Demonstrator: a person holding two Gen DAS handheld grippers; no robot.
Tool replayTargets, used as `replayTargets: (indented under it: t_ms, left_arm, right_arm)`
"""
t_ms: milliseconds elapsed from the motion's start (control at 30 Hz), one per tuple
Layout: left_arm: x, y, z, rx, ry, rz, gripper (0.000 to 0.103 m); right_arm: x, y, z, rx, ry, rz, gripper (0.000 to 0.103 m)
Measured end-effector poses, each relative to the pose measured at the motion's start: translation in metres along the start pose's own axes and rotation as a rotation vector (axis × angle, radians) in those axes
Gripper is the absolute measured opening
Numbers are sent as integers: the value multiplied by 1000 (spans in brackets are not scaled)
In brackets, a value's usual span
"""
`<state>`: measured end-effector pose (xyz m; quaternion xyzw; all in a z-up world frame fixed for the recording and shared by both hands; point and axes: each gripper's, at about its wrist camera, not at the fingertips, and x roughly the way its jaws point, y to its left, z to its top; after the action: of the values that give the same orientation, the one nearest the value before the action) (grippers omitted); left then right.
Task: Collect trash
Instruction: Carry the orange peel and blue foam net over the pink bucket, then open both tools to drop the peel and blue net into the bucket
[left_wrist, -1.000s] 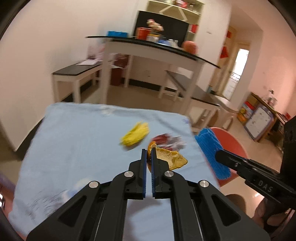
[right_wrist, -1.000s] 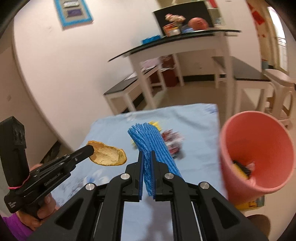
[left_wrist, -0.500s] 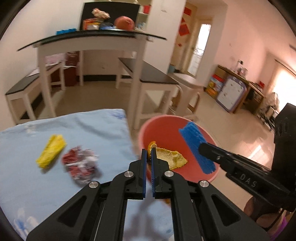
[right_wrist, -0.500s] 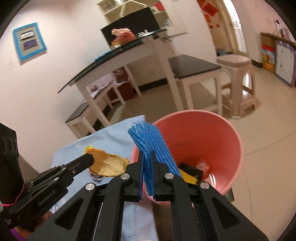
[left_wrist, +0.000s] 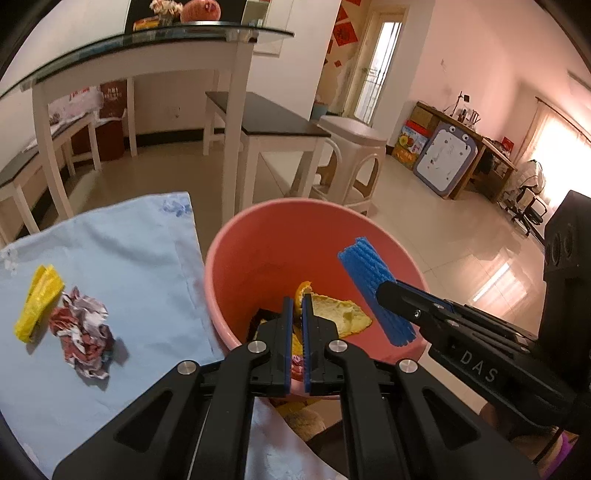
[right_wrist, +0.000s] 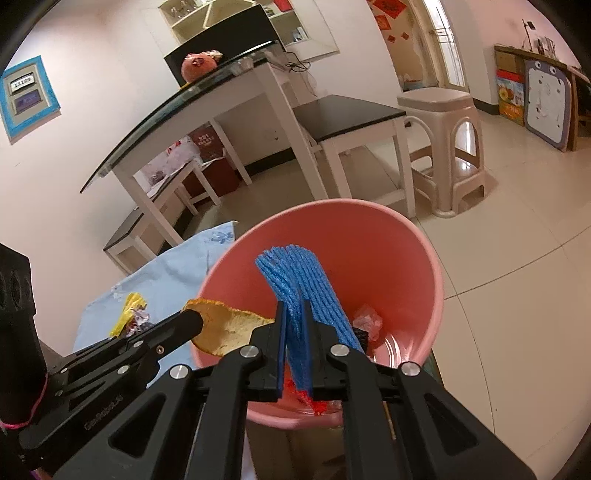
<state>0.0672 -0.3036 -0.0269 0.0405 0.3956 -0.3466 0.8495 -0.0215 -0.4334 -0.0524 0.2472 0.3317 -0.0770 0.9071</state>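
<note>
Now, sweeping left to right in the left wrist view: at 9 o'clock a yellow wrapper (left_wrist: 37, 302) lies on the blue cloth (left_wrist: 122, 251) covering the worktop, touching a crumpled red-and-white wrapper (left_wrist: 83, 338) just to its right; both are well apart from either gripper

Cloth edge runs near 11 o'clock of the pink bin (left_wrist: 258, 236); the bin sits just beside that edge, apparently lower than the worktop

Left gripper (left_wrist: 297, 306): jaws closed on an orange peel (left_wrist: 341, 314), which hangs out at 1 o'clock from the tips, over the bin mouth, inside the rim line. In the right wrist view the peel (right_wrist: 225, 328) sits at the near-left rim, at 9 o'clock of the right gripper (right_wrist: 294, 314)

Right gripper: jaws closed on a blue foam net (right_wrist: 299, 291), long axis running straight out along the fingers toward 12 o'clock, free end over the bin's (right_wrist: 369, 218) middle. From the left view the net (left_wrist: 373, 288) crosses the right half of the bin mouth

Bin floor already holds a dark scrap and some wrappers, partly hidden

Judgement: both pieces sit above the opening, so release is the step in hand. The peel is closest to the near-left rim and might catch it. Open floor to the right of the bin; a beige stool (right_wrist: 443, 147) and white tables stand well behind
</note>
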Motion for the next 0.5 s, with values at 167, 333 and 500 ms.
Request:
replayTargets:
  t_ms: [167, 333, 500]
  left_arm:
    - [4, 1, 1, -18, 22, -32, 35]
    - [-3, 0, 0, -13, 7, -38, 36]
    - [-14, -2, -2, 0, -12, -24, 36]
  right_arm:
    - [2, -7, 0, 17, 7, -19, 35]
    - [-3, -6, 0, 17, -3, -24, 40]
    - [-10, 1, -2, -2, -10, -23, 42]
